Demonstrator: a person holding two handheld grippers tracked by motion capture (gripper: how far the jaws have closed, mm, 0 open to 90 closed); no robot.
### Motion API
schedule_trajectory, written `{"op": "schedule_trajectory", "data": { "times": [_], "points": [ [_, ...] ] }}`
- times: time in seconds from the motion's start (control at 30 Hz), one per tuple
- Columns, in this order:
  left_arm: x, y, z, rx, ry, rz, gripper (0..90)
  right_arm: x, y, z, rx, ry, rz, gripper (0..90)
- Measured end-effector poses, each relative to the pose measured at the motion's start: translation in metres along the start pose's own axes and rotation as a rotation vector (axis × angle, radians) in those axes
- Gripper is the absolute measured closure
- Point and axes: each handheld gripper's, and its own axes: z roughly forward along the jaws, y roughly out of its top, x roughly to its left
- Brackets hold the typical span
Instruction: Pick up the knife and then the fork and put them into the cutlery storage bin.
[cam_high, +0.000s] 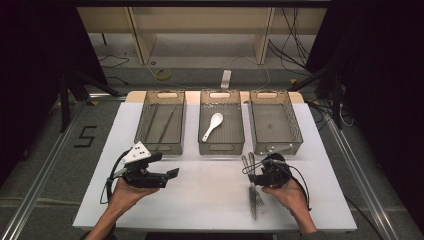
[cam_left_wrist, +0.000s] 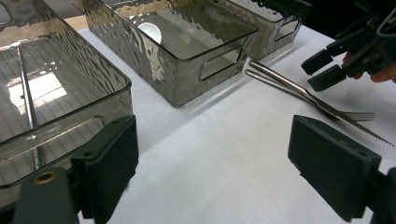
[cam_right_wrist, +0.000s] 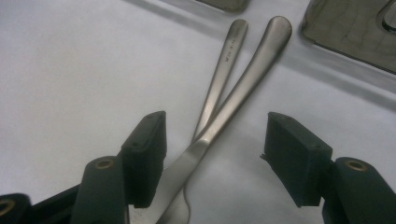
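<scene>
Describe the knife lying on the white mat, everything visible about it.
The knife is a plain table knife of dull grey metal with a long rounded handle and a serrated blade edge, which shows in the left gripper view. It lies flat on the white mat in front of the right-hand bin, handle toward the bins, crossed over a fork that it touches. The right tongs straddle it, jaws open, pads not pressing on it.
</scene>
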Motion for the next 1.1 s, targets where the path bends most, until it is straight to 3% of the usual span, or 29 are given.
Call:
{"op": "schedule_trajectory", "data": {
  "times": [0.63,1.1],
  "points": [
    [0.000,-0.001,-0.004,-0.005,0.001,-0.004,15.6,0.005,0.005,0.021,0.093,-0.019,-0.044,56.6],
    [-0.003,0.000,-0.003,-0.001,-0.004,0.004,15.9,0.003,0.007,0.022,0.114,-0.018,-0.023,57.8]
  ]
}}
